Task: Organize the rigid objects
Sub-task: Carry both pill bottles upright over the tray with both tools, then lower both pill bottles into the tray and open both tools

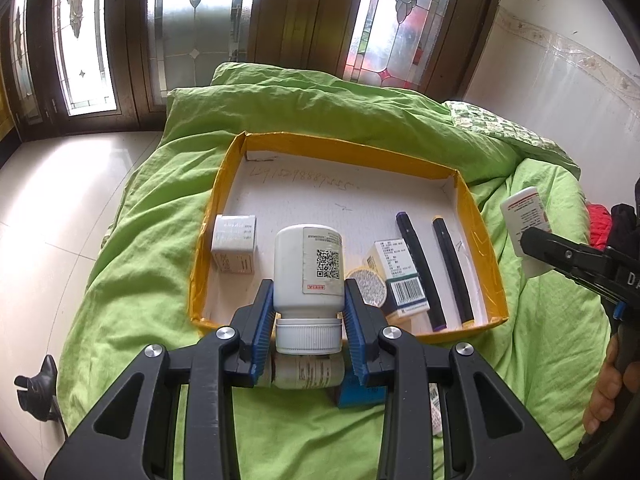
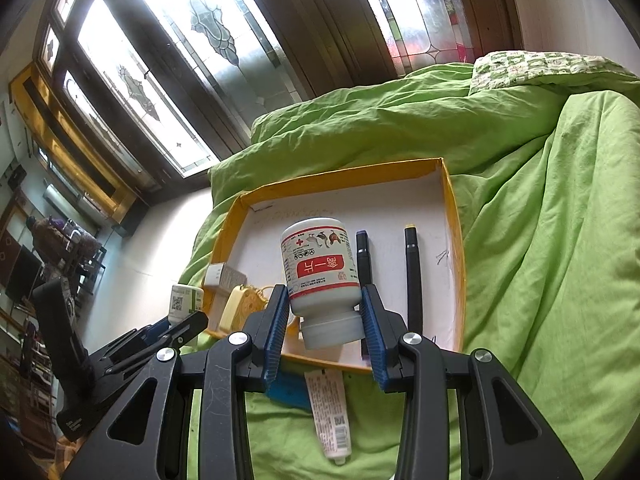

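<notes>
My left gripper (image 1: 309, 300) is shut on a white QR-label bottle (image 1: 308, 268), cap toward me, held above the near edge of a yellow-walled tray (image 1: 344, 150). My right gripper (image 2: 325, 308) is shut on a white red-label bottle (image 2: 320, 268), also cap toward me, over the tray (image 2: 452, 208). In the tray lie two dark pens (image 1: 416, 264), a white box (image 1: 234, 248), a barcode box (image 1: 402, 280) and a round lid (image 1: 370, 288). In the left wrist view the right gripper (image 1: 532, 240) shows at the right edge with its bottle (image 1: 524, 210).
The tray rests on a green quilt (image 1: 140, 280) on a bed. A third bottle (image 1: 308, 372) and a blue box (image 1: 354, 394) lie on the quilt under my left gripper. A white tube (image 2: 330, 416) lies near the tray. Tiled floor (image 1: 52, 208) is left, windows behind.
</notes>
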A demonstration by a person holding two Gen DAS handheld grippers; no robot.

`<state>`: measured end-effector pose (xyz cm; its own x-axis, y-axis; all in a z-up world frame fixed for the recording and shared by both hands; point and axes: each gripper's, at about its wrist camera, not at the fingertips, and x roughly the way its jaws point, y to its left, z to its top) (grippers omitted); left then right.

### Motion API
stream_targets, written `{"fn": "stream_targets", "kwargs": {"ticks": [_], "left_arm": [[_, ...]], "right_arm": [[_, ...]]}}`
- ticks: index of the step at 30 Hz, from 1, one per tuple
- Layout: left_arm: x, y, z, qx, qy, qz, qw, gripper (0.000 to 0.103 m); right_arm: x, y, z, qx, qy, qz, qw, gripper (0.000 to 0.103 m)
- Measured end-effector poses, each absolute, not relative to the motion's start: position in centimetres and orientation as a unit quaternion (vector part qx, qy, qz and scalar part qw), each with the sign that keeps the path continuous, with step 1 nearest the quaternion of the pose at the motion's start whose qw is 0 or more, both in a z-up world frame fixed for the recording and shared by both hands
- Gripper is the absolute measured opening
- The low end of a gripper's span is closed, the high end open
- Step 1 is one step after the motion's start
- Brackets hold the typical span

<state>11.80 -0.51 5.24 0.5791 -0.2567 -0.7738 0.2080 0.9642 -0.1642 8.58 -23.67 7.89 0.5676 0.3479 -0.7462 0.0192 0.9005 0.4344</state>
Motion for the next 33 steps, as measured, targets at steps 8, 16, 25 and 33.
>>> {"fn": "stream_targets", "kwargs": {"ticks": [8,16,25,33], "left_arm": [[13.8,-0.8,5.7,-0.036,0.438,-0.141,0.887,0.031],[16.6,-2.1,4.9,-0.048,0.451,-0.15,0.879,0.031],[19.1,-4.3,3.0,-0.036,0.469,-0.153,0.869,0.031],[21.3,-4.4,1.5,-0.025,0.479,-0.142,0.866,0.031]], "right_arm": [[10.2,-28.1,7.7,0.224,0.439,0.05,0.869,0.033],[11.1,-29.9,5.9,0.261,0.453,0.036,0.851,0.033],[12.8,-28.7,3.4,0.265,0.487,0.053,0.831,0.033],[14.7,-26.8,2.1,0.259,0.502,0.068,0.823,0.033]]}}
